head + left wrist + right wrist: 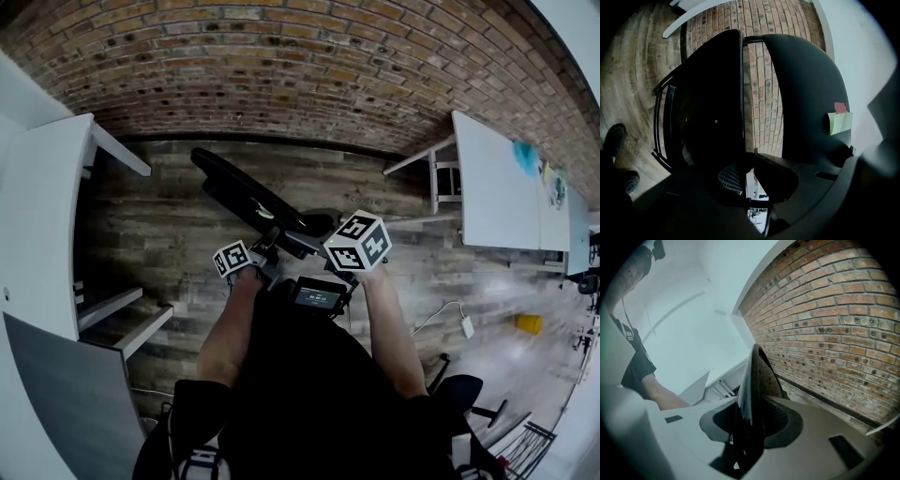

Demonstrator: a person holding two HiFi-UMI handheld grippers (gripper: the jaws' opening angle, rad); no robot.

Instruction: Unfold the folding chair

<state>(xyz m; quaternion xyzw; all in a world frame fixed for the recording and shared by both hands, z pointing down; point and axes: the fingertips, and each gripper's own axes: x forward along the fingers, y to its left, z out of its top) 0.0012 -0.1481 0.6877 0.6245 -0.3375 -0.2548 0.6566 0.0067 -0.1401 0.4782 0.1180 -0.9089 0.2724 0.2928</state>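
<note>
The black folding chair (pixel 248 197) stands on the wooden floor in front of me, tilted toward the brick wall. In the left gripper view its two dark panels (pixel 708 108) (pixel 801 93) spread apart, with brick showing between them. A yellow-green sticky note (pixel 840 123) is stuck on the right panel. My left gripper (pixel 747 187) is shut at the lower edge of the chair, where the left panel's rim runs into the jaws. My right gripper (pixel 750 427) is shut on the thin edge of a chair panel (pixel 757 376), which rises straight out of the jaws. Both marker cubes (pixel 358 242) (pixel 232 258) sit close together by the chair.
A brick wall (pixel 300 66) runs along the far side. White tables stand at the left (pixel 47 216) and the right (pixel 497 178). On the floor to the right lie a cable with a white plug (pixel 466 326) and a yellow object (pixel 528 323). An office chair base (pixel 464 394) is near my right leg.
</note>
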